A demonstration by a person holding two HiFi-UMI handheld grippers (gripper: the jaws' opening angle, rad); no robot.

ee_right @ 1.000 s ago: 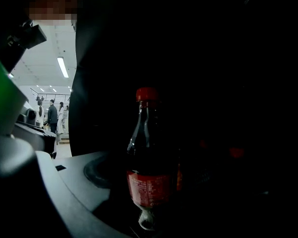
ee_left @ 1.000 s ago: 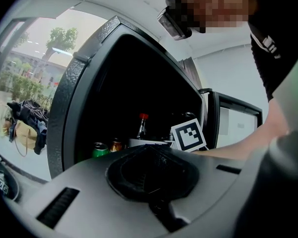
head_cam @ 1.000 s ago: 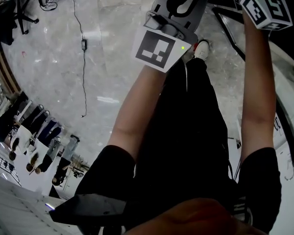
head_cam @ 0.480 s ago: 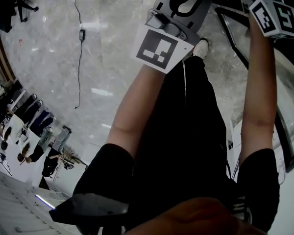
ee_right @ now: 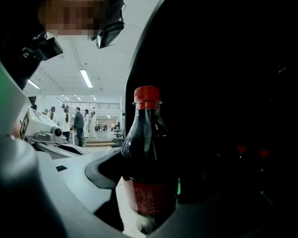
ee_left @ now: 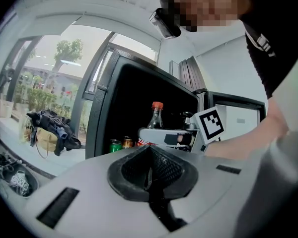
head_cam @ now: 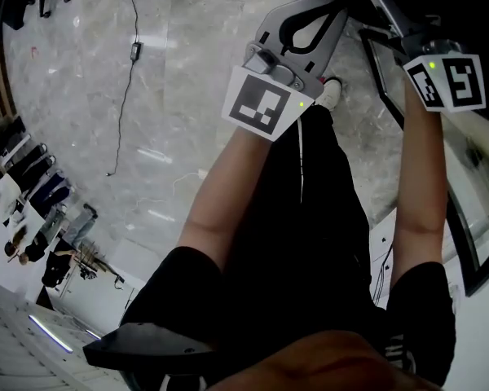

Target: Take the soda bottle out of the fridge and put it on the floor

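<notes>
Dark fridge (ee_left: 126,103) interior is sitting ahead of both tongs; right tongs (ee_right: 149,182) are clamping the upright soda bottle (ee_right: 145,143), left tongs (ee_left: 148,172) are sitting closed, empty

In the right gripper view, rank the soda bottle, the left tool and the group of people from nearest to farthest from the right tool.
1. soda bottle, between the right tool's jaws.
2. left tool, at left.
3. group of people, far back, left of the bottle.
</notes>
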